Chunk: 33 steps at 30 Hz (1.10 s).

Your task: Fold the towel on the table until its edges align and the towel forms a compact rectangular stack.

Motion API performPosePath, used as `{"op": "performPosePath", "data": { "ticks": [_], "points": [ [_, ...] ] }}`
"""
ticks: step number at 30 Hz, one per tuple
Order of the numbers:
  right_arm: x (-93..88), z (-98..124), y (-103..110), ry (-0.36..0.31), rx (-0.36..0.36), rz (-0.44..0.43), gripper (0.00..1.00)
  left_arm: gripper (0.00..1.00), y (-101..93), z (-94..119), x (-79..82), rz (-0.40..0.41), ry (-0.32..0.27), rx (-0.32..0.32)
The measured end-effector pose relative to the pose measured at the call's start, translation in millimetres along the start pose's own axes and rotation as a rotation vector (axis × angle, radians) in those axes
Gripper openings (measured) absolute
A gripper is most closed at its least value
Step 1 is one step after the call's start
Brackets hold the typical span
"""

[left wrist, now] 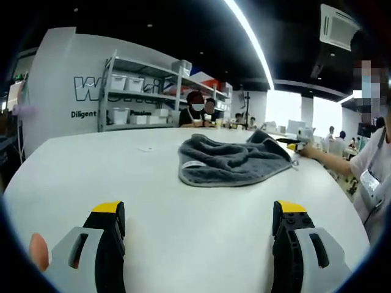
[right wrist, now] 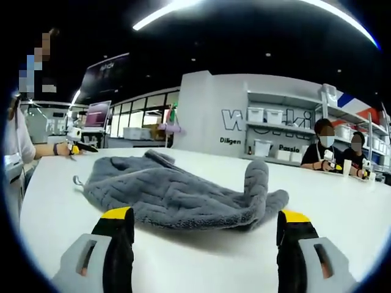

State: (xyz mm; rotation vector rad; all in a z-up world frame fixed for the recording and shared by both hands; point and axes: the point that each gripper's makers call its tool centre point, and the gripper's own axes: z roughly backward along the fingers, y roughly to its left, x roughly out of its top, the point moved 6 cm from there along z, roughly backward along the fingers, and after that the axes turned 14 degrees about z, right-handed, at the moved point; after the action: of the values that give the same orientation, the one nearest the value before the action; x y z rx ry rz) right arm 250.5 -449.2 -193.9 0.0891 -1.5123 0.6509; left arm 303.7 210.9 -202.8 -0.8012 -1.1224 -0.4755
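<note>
In the left gripper view the left tool (left wrist: 198,229) stands wide open and empty low in the frame, above the bare white counter (left wrist: 91,177), with the crumpled grey towel (left wrist: 235,162) well ahead, right of centre. In the right gripper view the right tool (right wrist: 204,235) is likewise spread wide and holds nothing, the towel (right wrist: 177,195) lying just beyond its tips across mid-frame. A person's hand (right wrist: 61,148) rests at the counter's edge at middle left, and shelves (right wrist: 275,131) stand behind.
</note>
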Motion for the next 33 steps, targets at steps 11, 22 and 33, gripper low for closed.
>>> {"op": "performPosePath", "data": {
  "ticks": [11, 22, 33],
  "points": [
    [2.4, -3, 2, -0.011, 0.020, 0.007, 0.99, 0.99, 6.2, -4, 4.0, 0.039, -0.041, 0.032],
    [5.0, -2, 7, -0.028, 0.029, 0.001, 0.99, 0.96, 21.2, -20, 19.5, 0.102, -0.124, 0.018],
    [6.0, -1, 8, -0.033, 0.031, -0.001, 0.99, 0.89, 46.6, -89, 38.1, 0.093, -0.076, 0.002]
  ]
}}
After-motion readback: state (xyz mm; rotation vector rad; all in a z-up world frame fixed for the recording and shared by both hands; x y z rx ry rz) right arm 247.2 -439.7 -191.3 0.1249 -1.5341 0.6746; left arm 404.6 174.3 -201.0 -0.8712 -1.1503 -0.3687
